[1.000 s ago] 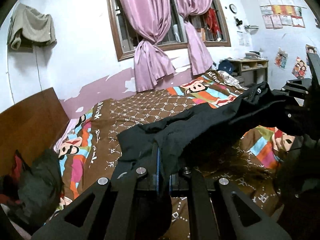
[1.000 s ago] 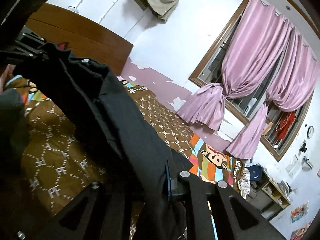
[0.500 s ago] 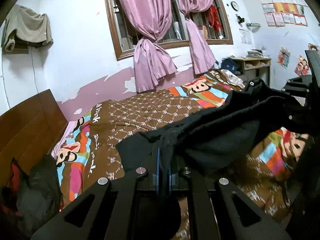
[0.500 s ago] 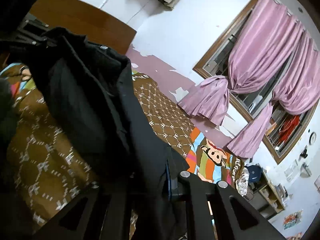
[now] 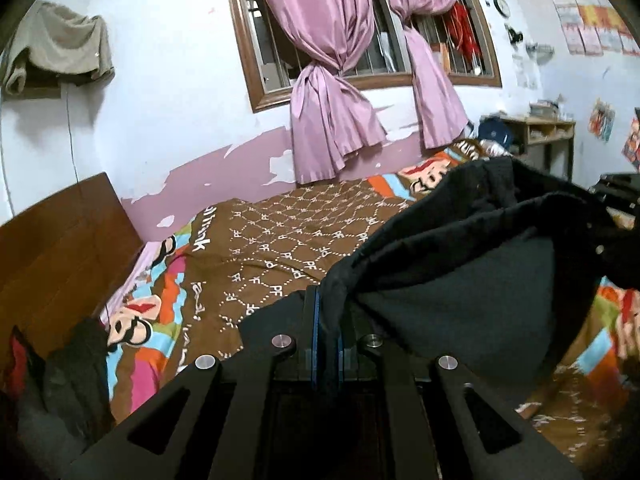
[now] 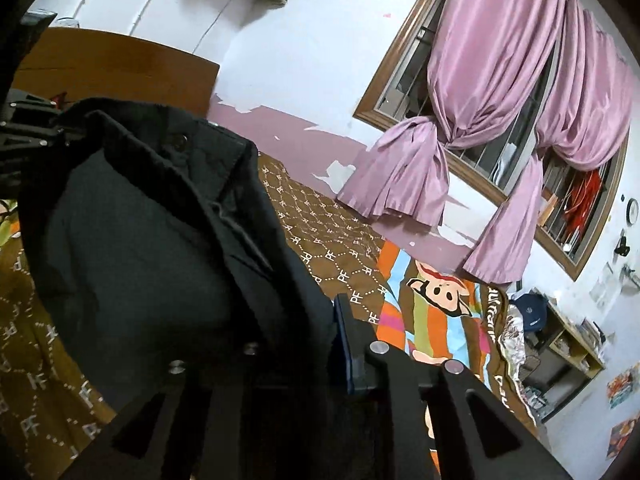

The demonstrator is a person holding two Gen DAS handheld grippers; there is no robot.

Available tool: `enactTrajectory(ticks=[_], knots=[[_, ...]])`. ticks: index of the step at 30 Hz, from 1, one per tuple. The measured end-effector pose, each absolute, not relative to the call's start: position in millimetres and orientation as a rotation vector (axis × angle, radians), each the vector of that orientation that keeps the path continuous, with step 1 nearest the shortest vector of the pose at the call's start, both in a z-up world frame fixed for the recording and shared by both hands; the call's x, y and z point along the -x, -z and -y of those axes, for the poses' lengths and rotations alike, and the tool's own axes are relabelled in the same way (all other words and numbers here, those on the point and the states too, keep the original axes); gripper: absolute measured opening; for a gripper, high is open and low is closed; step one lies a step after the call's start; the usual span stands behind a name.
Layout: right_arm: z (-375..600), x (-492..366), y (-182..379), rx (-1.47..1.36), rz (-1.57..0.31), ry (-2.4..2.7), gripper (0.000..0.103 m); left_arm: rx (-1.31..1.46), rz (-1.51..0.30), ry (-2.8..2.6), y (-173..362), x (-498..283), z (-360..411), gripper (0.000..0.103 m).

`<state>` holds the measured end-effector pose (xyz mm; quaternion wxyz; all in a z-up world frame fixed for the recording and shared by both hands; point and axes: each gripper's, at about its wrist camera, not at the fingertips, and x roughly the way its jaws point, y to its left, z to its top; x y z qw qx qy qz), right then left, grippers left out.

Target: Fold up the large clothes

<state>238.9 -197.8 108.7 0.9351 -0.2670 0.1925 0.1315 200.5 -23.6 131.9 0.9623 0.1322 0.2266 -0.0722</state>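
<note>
Left gripper [image 5: 328, 320] is clamped tight on an edge of the black jacket [image 5: 472, 264], blue pads pinched onto the cloth. The right gripper [image 6: 332, 332] is closed on another edge. The jacket hangs slung between the two, lifted above the patterned bedspread [image 5: 280, 248], sagging in the middle (a snap button shows near the collar). In the left wrist view it billows toward three o'clock; pink curtains [image 5: 332, 80] at twelve.

Dim indoor light (fisheye-warped edges)
</note>
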Motion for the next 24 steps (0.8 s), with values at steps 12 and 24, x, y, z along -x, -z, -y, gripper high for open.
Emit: enactTrajectory(ticks=[12,24], knots=[[185,-330,-58,0.598,-0.444,-0.249,0.016,-0.253,-0.524,0.084,-68,-304,14,0.006],[202,-381,-11,0.456,-0.532,-0.200,0.037,-0.182,-0.632,0.105,-28,-364,9,0.012]])
